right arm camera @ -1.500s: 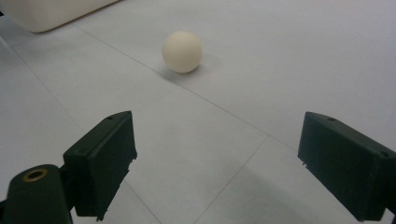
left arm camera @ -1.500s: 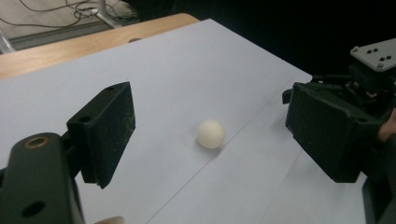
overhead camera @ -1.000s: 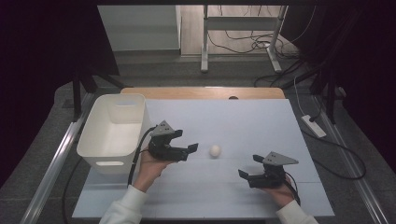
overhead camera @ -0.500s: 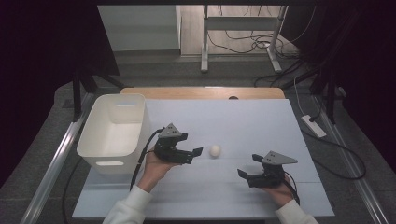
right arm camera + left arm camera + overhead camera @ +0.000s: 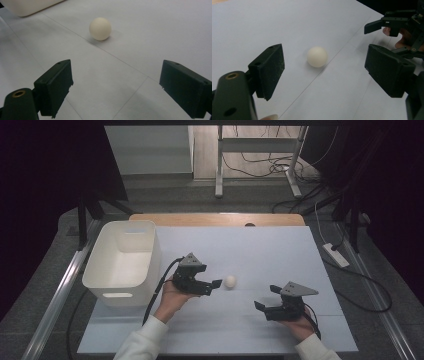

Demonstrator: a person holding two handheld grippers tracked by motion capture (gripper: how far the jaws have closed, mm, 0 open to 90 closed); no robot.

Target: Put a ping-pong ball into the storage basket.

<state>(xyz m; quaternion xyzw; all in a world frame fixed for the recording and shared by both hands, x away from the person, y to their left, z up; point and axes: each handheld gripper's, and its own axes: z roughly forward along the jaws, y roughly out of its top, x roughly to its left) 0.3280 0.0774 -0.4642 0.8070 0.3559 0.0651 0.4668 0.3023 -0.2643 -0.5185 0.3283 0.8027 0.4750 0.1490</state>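
on the pale table (image 5: pixel 280 250), near its middle, a small white ball (image 5: pixel 230 281) rests free, touching neither tool. just to its left in the high view, the left gripper (image 5: pixel 212 286) points at it with jaws spread wide, the ball ahead of the pads rather than between them. well to the right, the right gripper (image 5: pixel 266 297) sits low, perhaps touching the table, jaws likewise spread and holding nothing. a white bin (image 5: pixel 122 262) stands at the table's left edge.

Cut off at the frame edges

My right gripper view clips the white bin (image 5: pixel 30 6) to one corner; both my sleeves (image 5: pixel 142 340) leave the high view's bottom edge.
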